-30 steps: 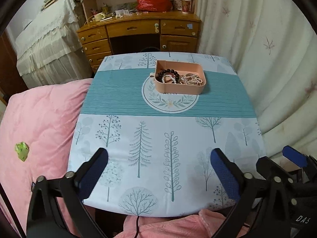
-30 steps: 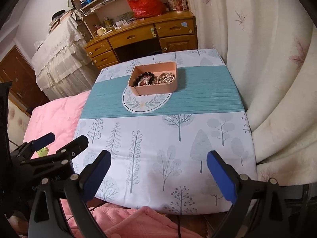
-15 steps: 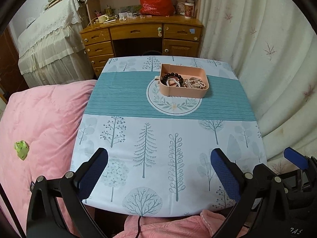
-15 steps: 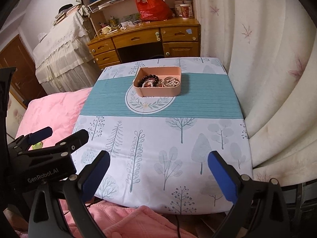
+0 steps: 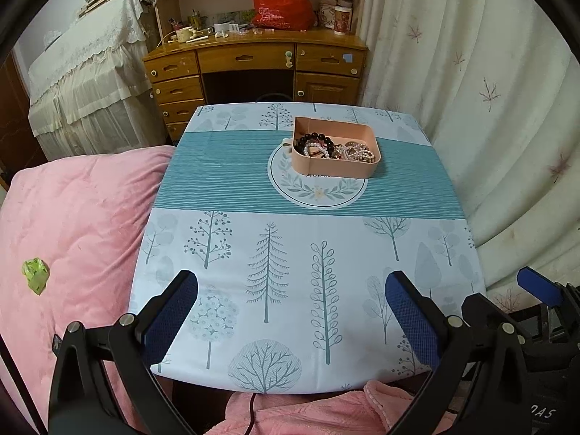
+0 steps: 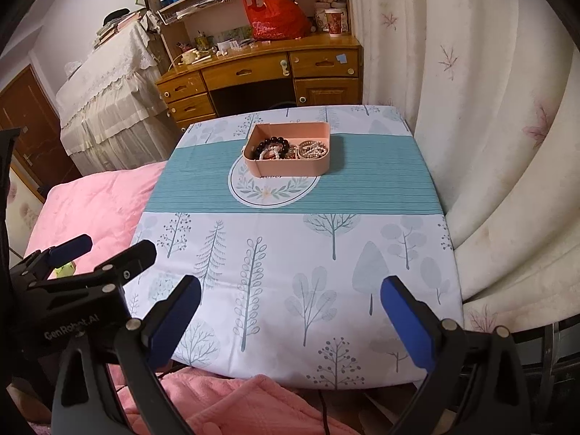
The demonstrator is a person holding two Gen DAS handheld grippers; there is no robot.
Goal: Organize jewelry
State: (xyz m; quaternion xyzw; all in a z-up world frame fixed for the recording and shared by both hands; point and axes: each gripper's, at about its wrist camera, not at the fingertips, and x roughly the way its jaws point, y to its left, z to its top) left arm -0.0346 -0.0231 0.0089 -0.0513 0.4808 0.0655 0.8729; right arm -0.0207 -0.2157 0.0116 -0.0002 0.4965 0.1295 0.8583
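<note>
A pink tray (image 5: 335, 168) (image 6: 290, 168) stands on the far middle of the table, over the teal band of the cloth. It holds a dark bead bracelet (image 5: 314, 138) (image 6: 271, 144), pearl strands (image 5: 359, 152) (image 6: 314, 150) and other jewelry in a heap. My left gripper (image 5: 290, 313) hangs open over the near table edge, far short of the tray, with nothing between its blue pads. My right gripper (image 6: 290, 306) is also open and empty near the front edge. The left gripper (image 6: 105, 257) shows at the left of the right wrist view.
The table (image 5: 290, 253) has a tree-print cloth. A pink quilt (image 5: 72, 217) with a small green scrap (image 5: 35, 276) lies to the left. Curtains (image 5: 489, 108) hang close on the right. A wooden desk (image 5: 253, 69) with a red bag (image 5: 282, 5) stands behind.
Both grippers have tilted and risen a little, so the tray and table sit lower in view. Both stay open and empty, and the tray has not moved.
</note>
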